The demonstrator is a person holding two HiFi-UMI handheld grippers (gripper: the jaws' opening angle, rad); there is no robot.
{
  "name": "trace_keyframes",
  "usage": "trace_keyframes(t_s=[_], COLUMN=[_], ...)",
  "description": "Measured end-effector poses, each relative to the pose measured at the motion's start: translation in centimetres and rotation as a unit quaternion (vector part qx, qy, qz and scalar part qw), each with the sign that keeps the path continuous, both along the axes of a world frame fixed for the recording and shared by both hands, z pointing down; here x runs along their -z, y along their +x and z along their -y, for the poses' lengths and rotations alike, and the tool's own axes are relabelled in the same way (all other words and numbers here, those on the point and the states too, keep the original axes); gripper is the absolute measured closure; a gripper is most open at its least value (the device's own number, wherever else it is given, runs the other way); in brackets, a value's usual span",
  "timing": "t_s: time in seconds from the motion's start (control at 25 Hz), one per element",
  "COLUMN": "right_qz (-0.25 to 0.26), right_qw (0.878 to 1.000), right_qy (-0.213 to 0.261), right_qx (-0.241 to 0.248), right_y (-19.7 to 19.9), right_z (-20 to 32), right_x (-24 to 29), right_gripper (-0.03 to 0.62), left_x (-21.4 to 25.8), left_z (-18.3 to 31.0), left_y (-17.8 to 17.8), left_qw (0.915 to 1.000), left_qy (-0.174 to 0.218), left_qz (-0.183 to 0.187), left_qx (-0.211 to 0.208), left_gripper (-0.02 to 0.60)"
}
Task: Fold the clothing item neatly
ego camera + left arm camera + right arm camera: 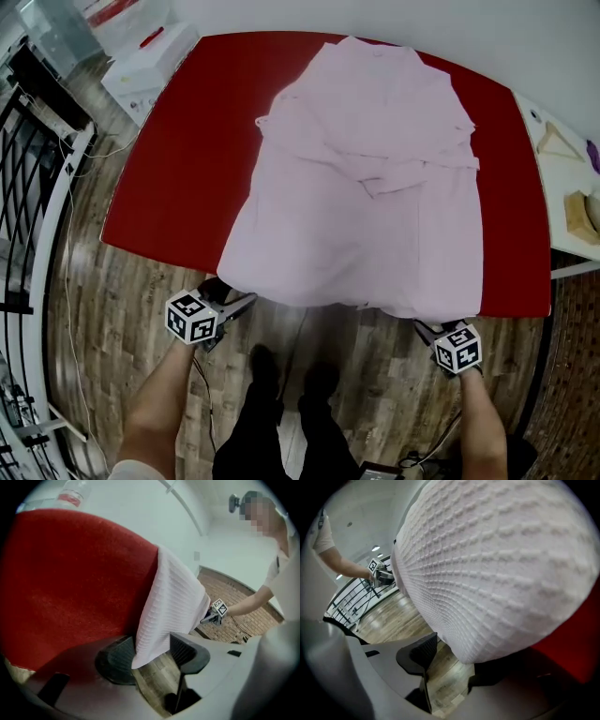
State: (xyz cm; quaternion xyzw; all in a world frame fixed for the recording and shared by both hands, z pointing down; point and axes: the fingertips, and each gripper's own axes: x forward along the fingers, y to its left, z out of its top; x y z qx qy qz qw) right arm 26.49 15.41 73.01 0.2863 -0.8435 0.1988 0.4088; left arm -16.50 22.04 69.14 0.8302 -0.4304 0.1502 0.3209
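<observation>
While gaping, unclamped, round hem corners of the soft, limp garment, pinch there with left gripper and right gripper fingers.

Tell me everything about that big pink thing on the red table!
It is a pale pink garment made of soft-looking, waffle-textured cloth, spread flat on the red table. Its sleeves are folded in across the middle. The bottom hem hangs over the near table edge. The left gripper and the right gripper each hold open jaws around a bottom corner, not yet pinching it.
</observation>
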Motion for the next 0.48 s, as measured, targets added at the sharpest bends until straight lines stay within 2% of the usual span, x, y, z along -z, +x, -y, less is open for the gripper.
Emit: trace_keyframes(t_s=[0.04, 0.08, 0.12, 0.2, 0.48], right_qz=[0.001, 0.003, 0.008, 0.025, 0.078], right_qw=[1.000, 1.000, 1.000, 1.000, 0.995], right_qy=[0.001, 0.002, 0.001, -0.009, -0.044], right_qx=[-0.002, -0.005, -0.009, -0.014, -0.043], right_y=[-0.1, -0.1, -0.1, -0.2, 0.1], right_z=[-0.1, -0.3, -0.5, -1.2, -4.7], right_x=[0.2, 0.5, 0.8, 1.3, 3.4], right_gripper=[0.388, 0.490, 0.549, 0.571, 0.576], left_x=[0.0, 0.1, 0.3, 0.8, 4.5], left_z=[-0.1, -0.3, -0.5, -1.3, -4.5], left_y=[0.2, 0.4, 0.7, 1.4, 2.9], left_qw=[1.0000, 0.9998, 0.9996, 0.9982, 0.9902], left_qy=[-0.003, -0.006, -0.010, -0.019, -0.025], left_qz=[-0.009, -0.017, -0.028, -0.055, -0.131], left_qx=[0.003, 0.001, -0.004, -0.017, -0.041], left_gripper=[0.413, 0.507, 0.563, 0.568, 0.569])
